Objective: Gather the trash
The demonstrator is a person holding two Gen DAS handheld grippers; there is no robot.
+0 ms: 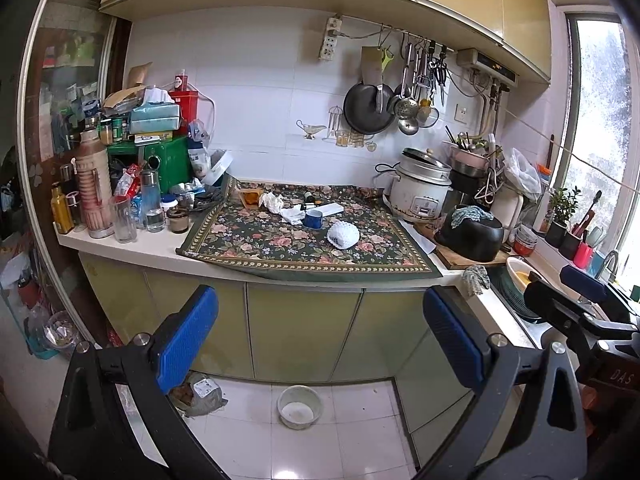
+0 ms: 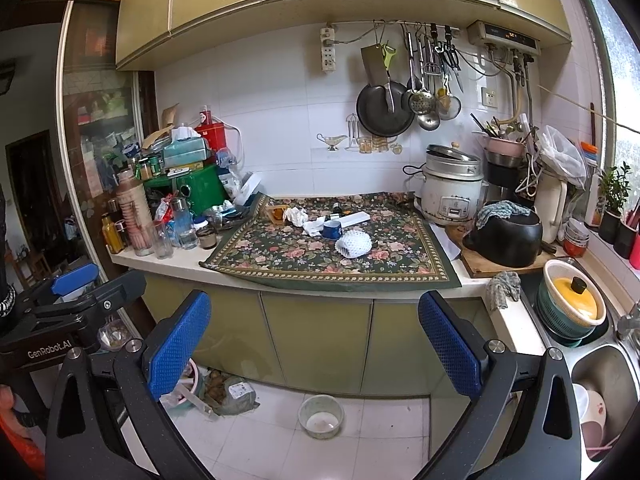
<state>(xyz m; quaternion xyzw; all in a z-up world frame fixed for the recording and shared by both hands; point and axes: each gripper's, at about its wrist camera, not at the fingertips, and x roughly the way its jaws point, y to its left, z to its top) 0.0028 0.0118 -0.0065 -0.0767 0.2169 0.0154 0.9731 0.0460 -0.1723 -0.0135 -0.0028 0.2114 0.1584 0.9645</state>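
Observation:
On the floral cloth [image 1: 304, 248] [image 2: 320, 256] lie crumpled white tissues [image 1: 276, 204] [image 2: 298, 216], a white foam fruit net [image 1: 343, 235] [image 2: 353, 243], a small blue cup [image 1: 312, 219] [image 2: 331, 229], a flat white packet [image 1: 329, 210] [image 2: 355, 218] and an orange-filled wrapper [image 1: 249, 197] [image 2: 276, 213]. My left gripper [image 1: 320, 340] hangs open in front of the cabinet doors, well short of the counter, holding nothing. My right gripper [image 2: 316, 344] is open too, at the same height, empty. Each gripper shows at the edge of the other's view.
Bottles, glasses and boxes crowd the counter's left end [image 1: 120, 184]. A rice cooker [image 2: 452, 194], black pot [image 2: 506, 236] and cutting board stand right, then a sink [image 2: 600, 384] with dishes. On the floor sit a small bowl [image 2: 321, 416] and a bag [image 2: 236, 396].

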